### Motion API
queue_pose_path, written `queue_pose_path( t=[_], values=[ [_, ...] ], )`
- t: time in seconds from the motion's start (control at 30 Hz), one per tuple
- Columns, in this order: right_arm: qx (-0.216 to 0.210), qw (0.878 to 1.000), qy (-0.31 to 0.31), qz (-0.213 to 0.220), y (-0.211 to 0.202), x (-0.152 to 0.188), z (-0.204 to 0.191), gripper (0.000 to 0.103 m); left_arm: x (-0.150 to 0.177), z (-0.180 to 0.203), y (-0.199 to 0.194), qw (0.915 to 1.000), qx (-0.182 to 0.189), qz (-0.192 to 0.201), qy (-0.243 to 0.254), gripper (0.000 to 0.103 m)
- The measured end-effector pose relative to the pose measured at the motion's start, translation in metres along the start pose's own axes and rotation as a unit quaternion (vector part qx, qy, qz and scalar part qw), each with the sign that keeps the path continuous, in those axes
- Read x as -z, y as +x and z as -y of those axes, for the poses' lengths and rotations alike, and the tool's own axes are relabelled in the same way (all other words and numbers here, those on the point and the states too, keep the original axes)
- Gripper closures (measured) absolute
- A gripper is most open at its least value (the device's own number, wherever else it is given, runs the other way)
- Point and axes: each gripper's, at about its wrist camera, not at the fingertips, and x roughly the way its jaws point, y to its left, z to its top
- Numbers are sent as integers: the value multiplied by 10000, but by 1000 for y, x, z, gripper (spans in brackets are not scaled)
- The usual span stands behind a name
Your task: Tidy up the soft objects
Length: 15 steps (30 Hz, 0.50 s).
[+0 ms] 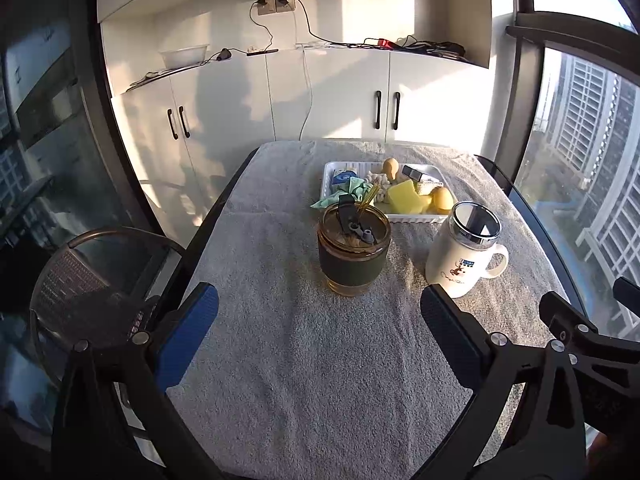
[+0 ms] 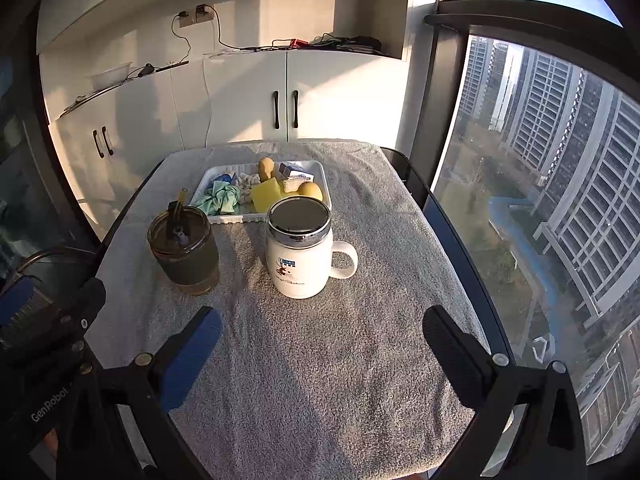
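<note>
A white tray (image 1: 416, 219) (image 2: 325, 184) at the table's far side holds soft items: a green cloth (image 1: 352, 189) (image 2: 218, 199), a yellow sponge (image 1: 404, 197) (image 2: 265, 194), two yellow round toys (image 1: 442, 198) (image 2: 311, 191), and small packets. In front stand an amber glass cup with a dark sleeve, lid and straw (image 1: 354, 258) (image 2: 186, 252) and a white lidded mug (image 1: 464, 254) (image 2: 300, 254). My left gripper (image 1: 320, 308) is open and empty, over the towel before the amber cup. My right gripper (image 2: 322, 328) is open and empty, before the mug.
A grey towel (image 1: 320, 380) (image 2: 320, 380) covers the table. White cabinets with cables on their top (image 1: 280, 92) stand behind. A dark mesh chair (image 1: 92, 292) is at the left. A tall window (image 2: 560, 200) runs along the right.
</note>
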Motion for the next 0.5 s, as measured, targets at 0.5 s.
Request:
queue_pose_path(
  t=[0.5],
  values=[
    [-10, 10000, -38, 25, -1, -1, 4, 0, 1, 2, -1, 10000, -35, 45, 16, 0]
  ],
)
